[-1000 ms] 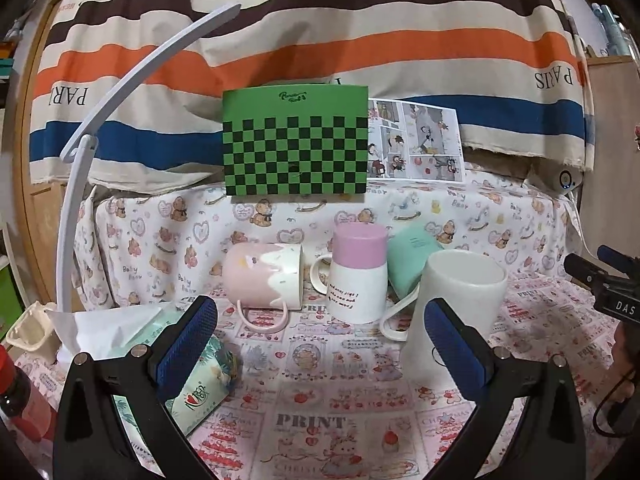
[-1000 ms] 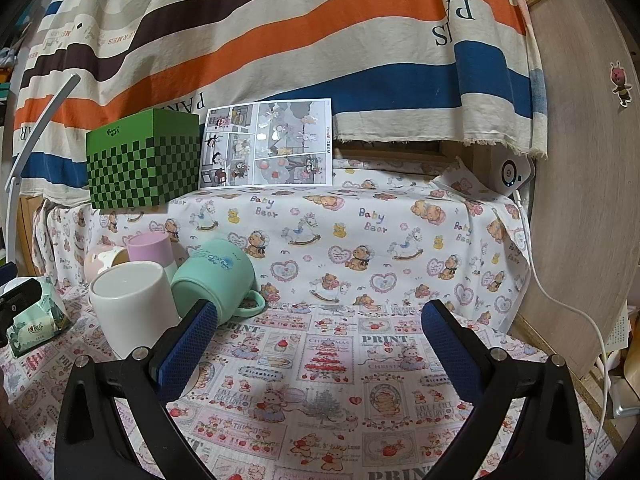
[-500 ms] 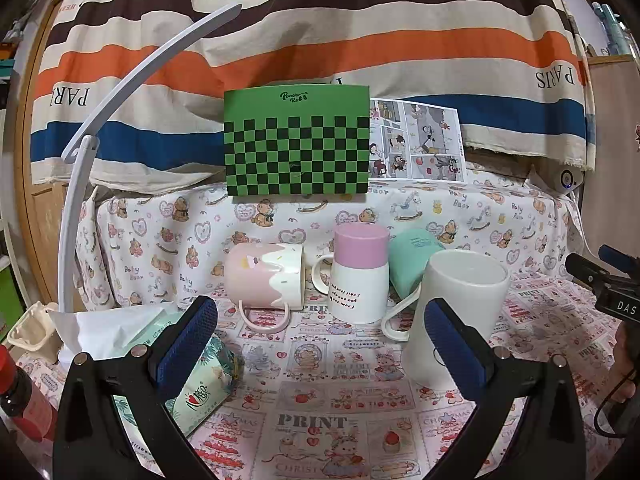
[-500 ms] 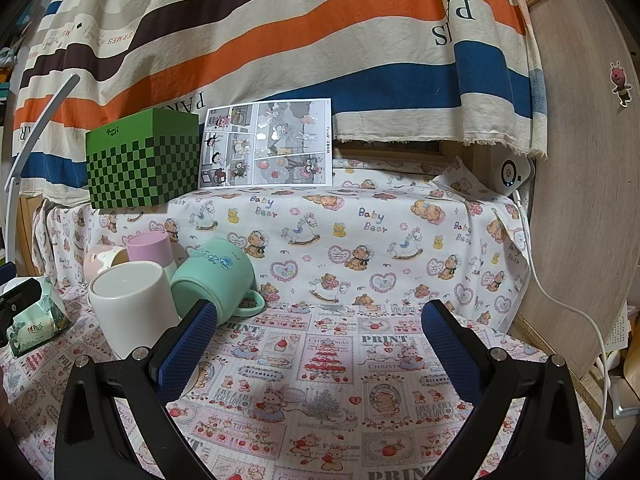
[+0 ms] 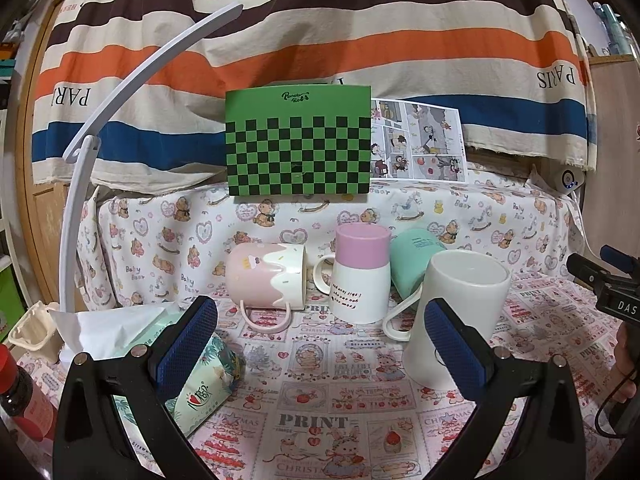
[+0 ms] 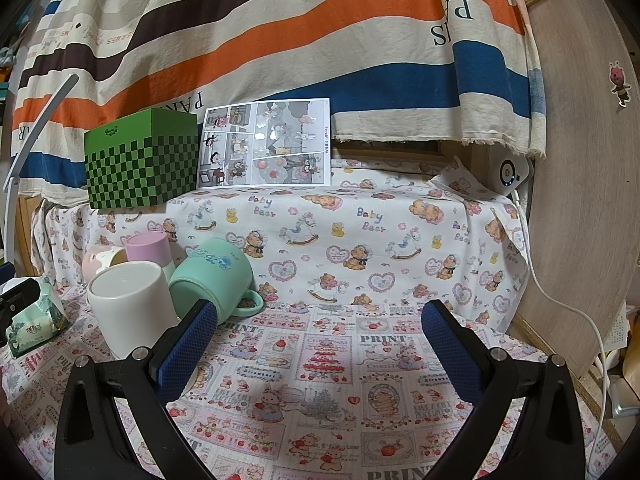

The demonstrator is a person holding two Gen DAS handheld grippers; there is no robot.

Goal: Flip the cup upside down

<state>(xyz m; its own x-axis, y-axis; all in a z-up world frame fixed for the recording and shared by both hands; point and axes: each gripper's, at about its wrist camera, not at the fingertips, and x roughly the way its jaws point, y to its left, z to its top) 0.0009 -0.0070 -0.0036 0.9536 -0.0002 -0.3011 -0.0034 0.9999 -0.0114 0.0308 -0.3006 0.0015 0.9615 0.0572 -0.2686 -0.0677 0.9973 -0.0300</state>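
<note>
Red-capped bottle [image 5: 18, 392] at far left edge of table [image 5: 320, 432], partly cut off. Cream plastic holder [image 5: 32, 330] beside it, at foot of white curved stand [image 5: 120, 92]. Tissue pack [image 5: 200, 384] lying behind left finger of left gripper [image 5: 320, 344]; jaws wide, holding nothing.

Pink cup [image 5: 266, 276] on its side, mouth to the right, handle toward the camera. Pink-and-white cup [image 5: 362, 276] already upside down, handle to the left, just beside the pink cup. Mint cup [image 6: 214, 276] tipped over, leaning behind white cup [image 5: 460, 312]. White cup upright, mouth up, nearest the camera, partly behind right finger of left gripper, handle to the left.

Green checkered box [image 5: 298, 140] on raised ledge behind the cups; comic sheet [image 6: 266, 144] propped just right of it.

Right gripper [image 6: 320, 344] over bare patterned cloth right of the cups; jaws wide, holding nothing. White cable [image 6: 568, 308] at far right.
</note>
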